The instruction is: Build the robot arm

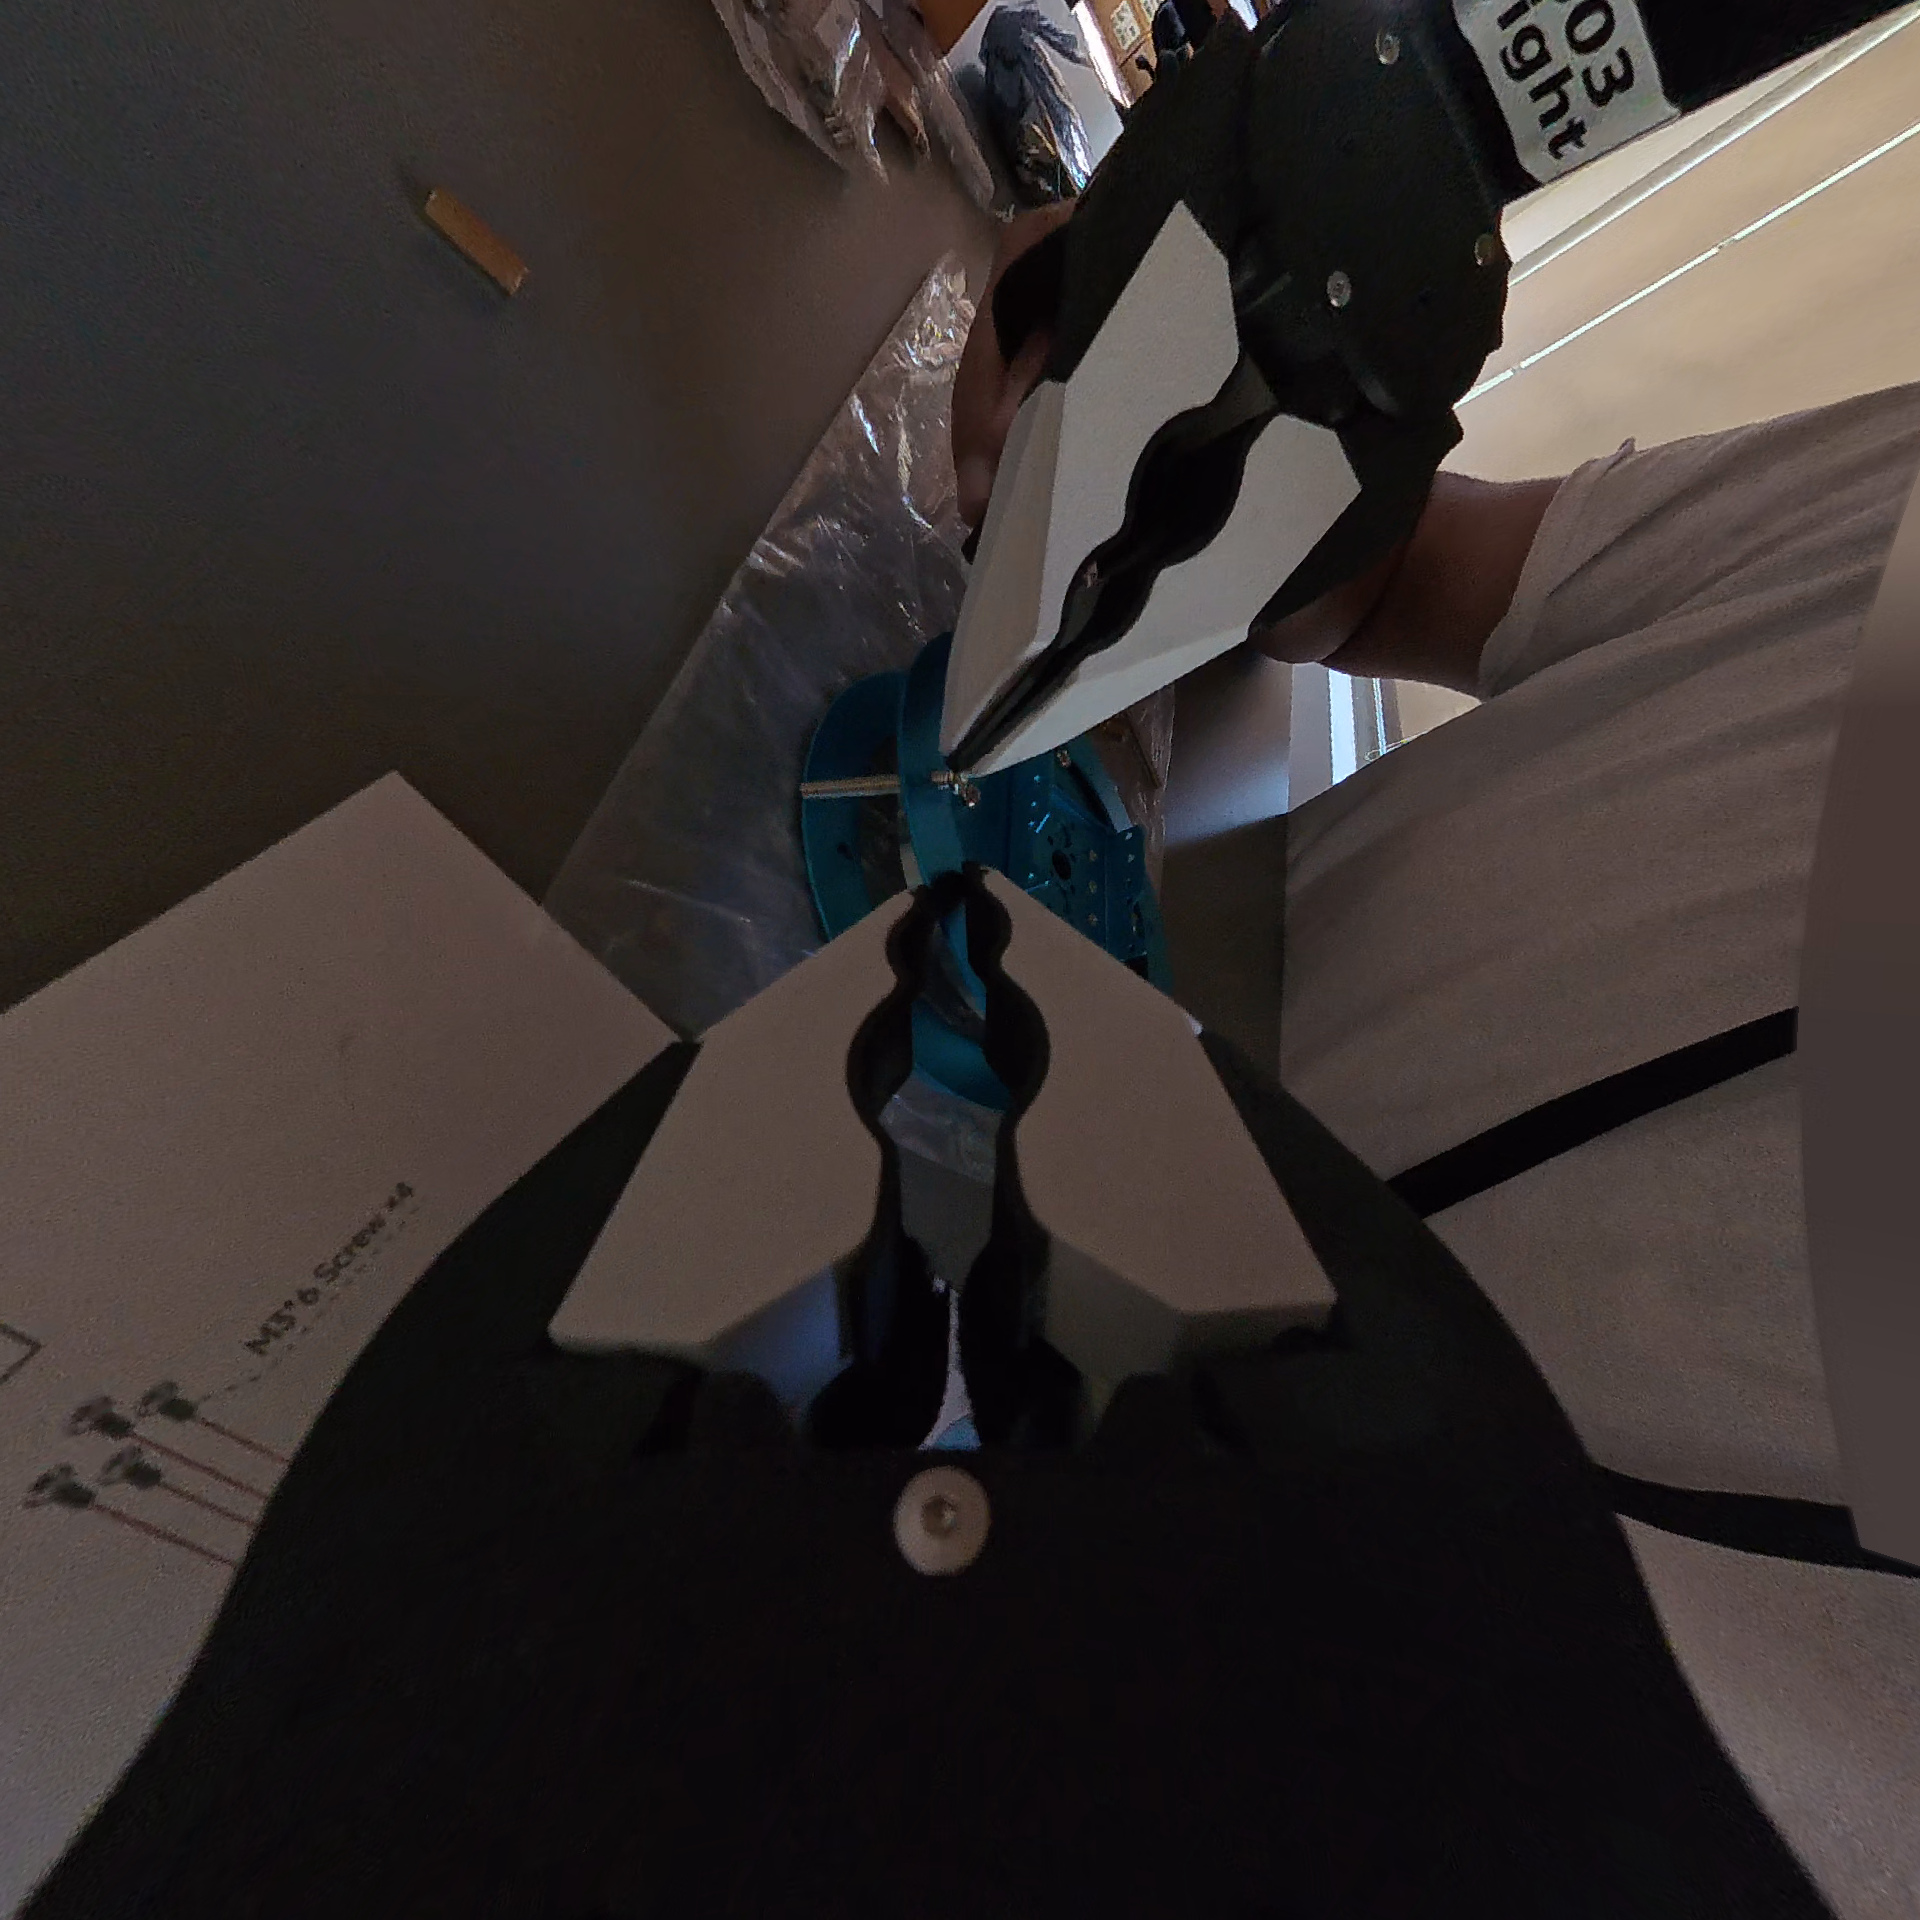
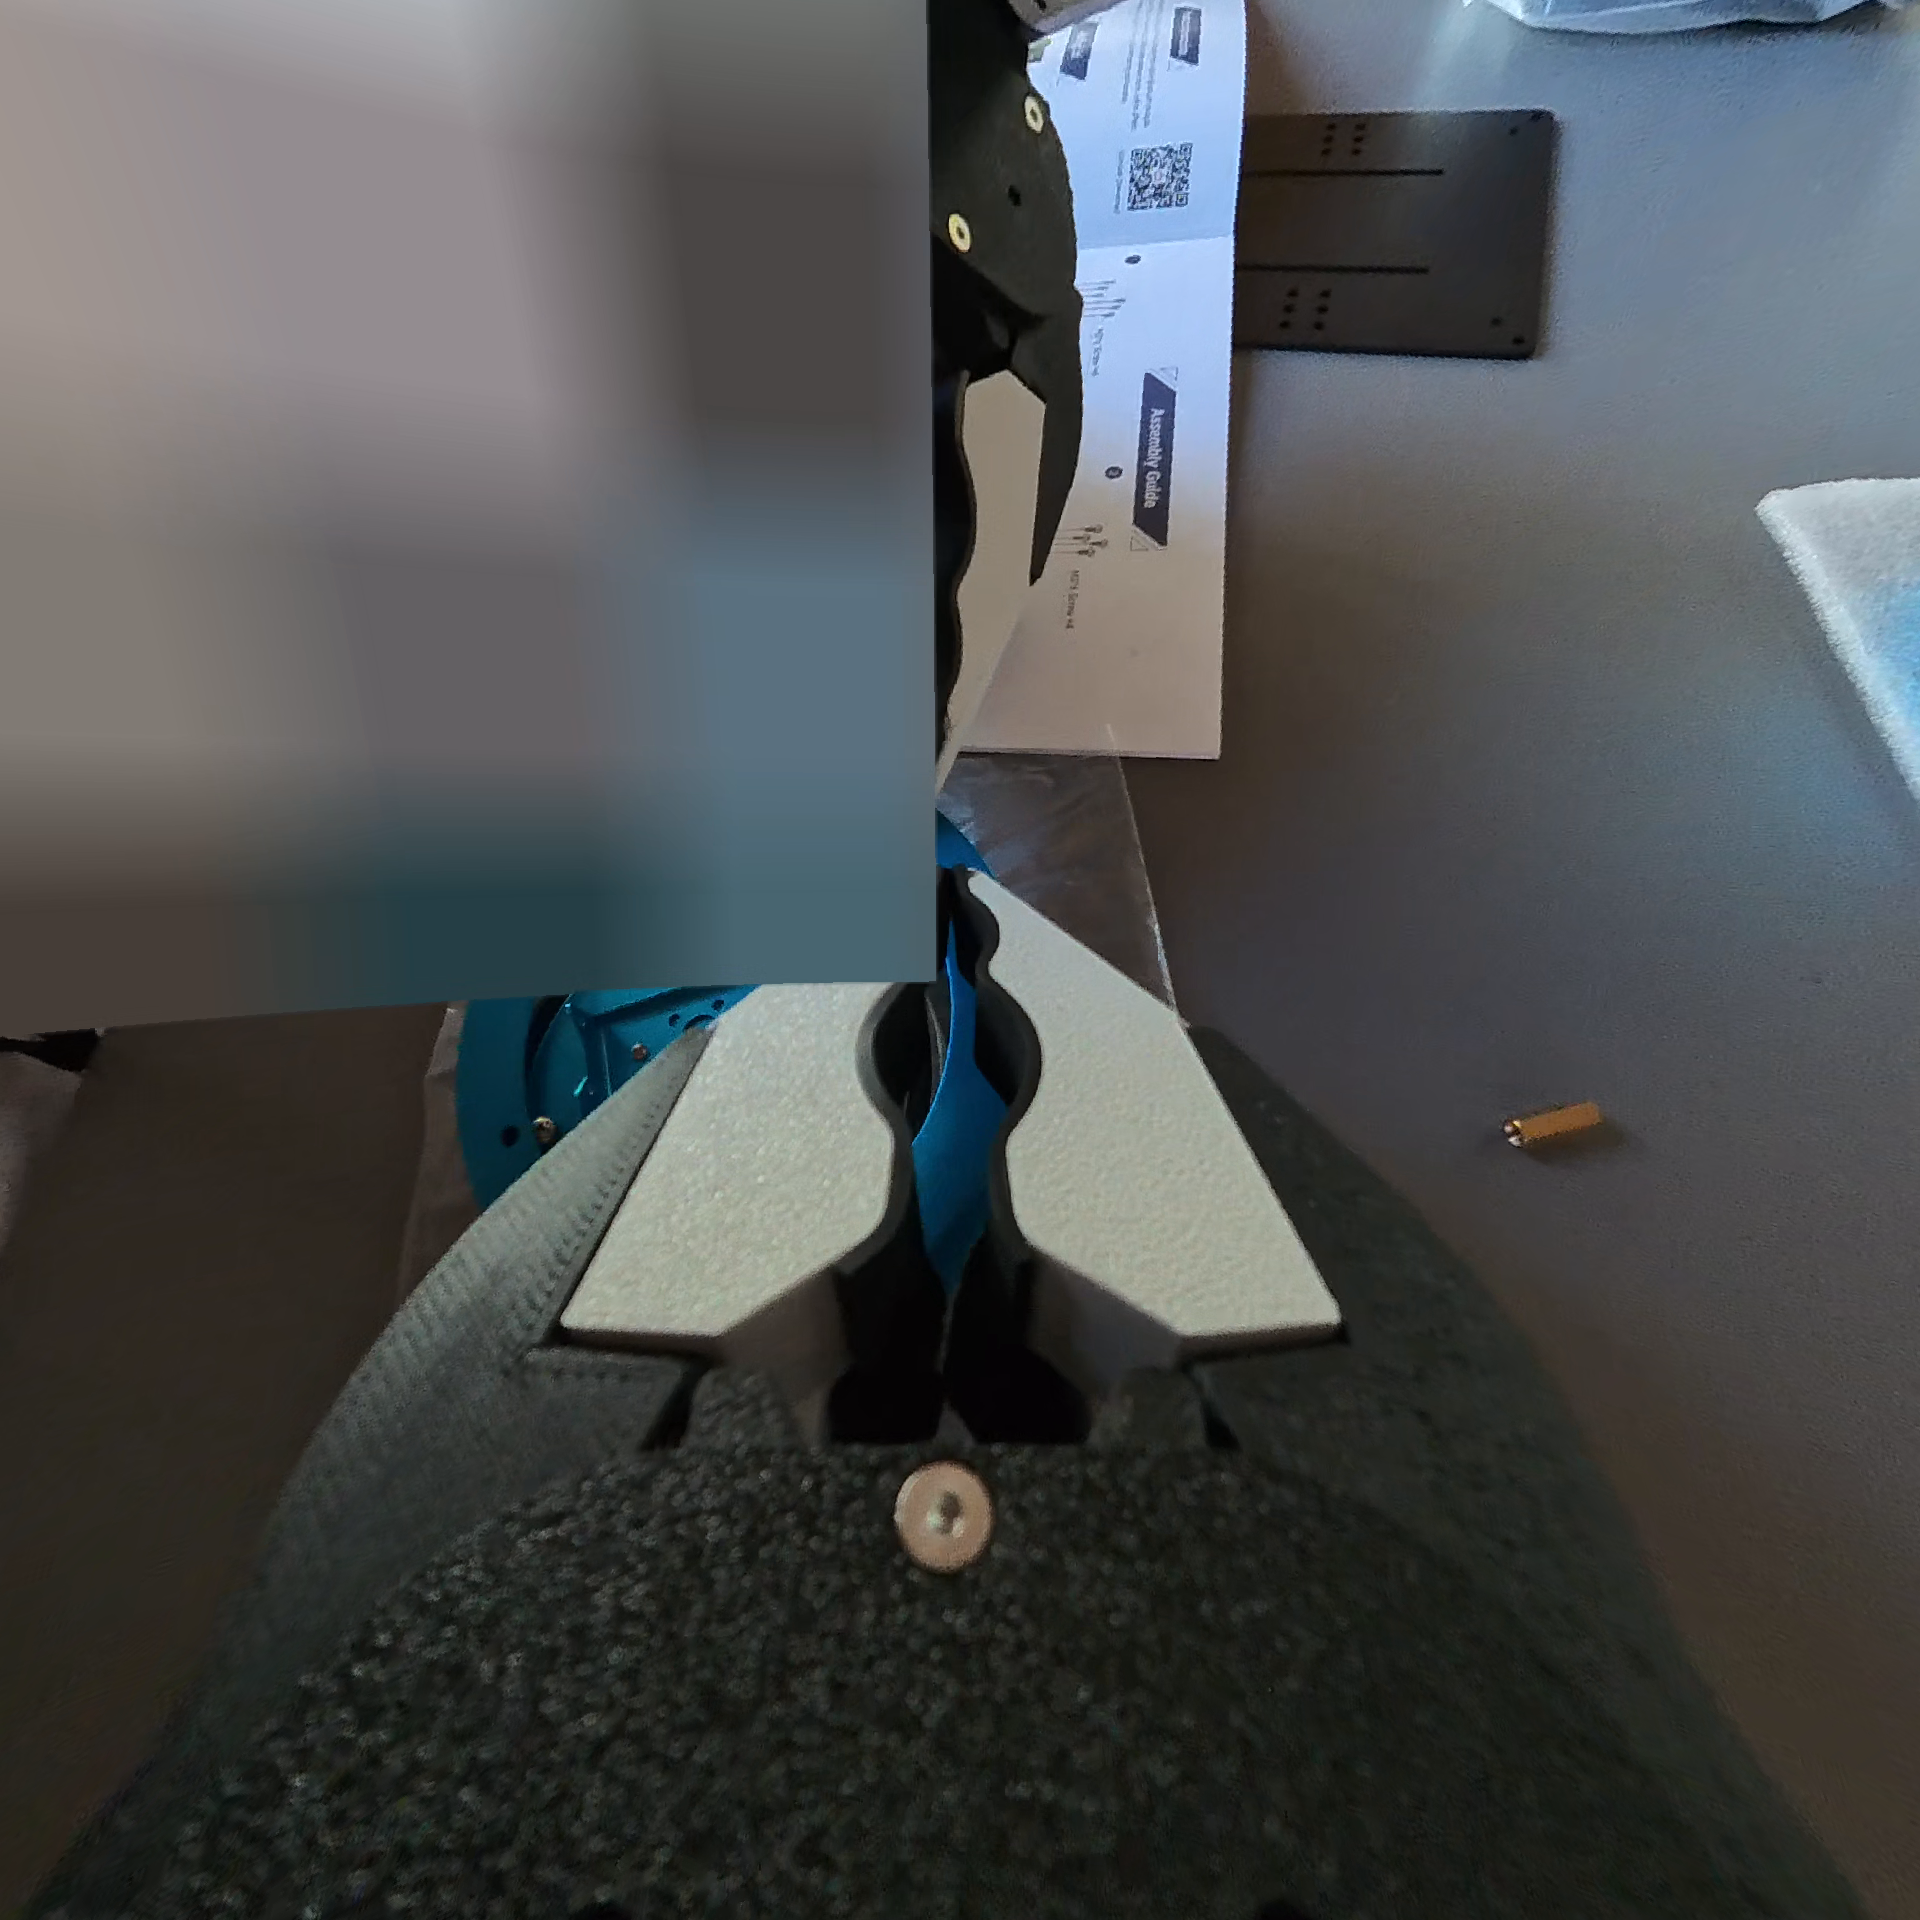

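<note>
Hiding right gripper [image 2: 961,883] tips, blue wheel [image 2: 951,1174] half-seen

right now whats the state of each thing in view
left tool: shut on the blue metal ring's rim
right tool: shut at the small screw on the ring
blue metal ring: on edge, held up
brass standoff: lying loose on table
black plate: flat on table

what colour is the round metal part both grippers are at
Bright blue, anodised-looking. The round metal part shows best in the left wrist view, between the left gripper and right gripper.
</note>
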Demonstrator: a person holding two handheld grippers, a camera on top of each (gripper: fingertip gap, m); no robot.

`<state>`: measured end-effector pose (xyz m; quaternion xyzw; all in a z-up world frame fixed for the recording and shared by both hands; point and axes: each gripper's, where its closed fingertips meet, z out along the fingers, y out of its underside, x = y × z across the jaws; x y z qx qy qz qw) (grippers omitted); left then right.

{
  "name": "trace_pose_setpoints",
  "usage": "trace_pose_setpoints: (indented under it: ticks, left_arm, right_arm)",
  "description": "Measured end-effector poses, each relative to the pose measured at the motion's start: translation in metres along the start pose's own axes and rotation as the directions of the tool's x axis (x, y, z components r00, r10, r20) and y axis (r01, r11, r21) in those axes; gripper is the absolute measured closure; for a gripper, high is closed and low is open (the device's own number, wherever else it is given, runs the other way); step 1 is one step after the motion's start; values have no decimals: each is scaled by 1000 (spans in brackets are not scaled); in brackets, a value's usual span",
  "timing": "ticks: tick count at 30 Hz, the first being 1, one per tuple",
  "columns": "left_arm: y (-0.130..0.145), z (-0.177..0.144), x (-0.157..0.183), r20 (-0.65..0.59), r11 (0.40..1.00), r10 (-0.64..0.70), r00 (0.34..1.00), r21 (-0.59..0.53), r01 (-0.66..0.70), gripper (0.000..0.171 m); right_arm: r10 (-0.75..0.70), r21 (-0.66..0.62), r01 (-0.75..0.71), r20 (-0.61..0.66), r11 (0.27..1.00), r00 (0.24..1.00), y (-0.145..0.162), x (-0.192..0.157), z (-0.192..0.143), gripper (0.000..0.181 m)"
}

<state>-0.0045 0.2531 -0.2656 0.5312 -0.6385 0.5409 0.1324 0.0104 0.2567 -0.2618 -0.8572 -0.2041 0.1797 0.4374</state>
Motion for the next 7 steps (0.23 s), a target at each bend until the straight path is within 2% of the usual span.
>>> trace_pose_setpoints:
  ticks: [7]
  left_arm:
    - [-3, -3, 7, -34, 1000, -10, 999, 21, 11, 169]
  right_arm:
    - [-31, 26, 31, 16, 999, 999, -8, -7, -5, 181]
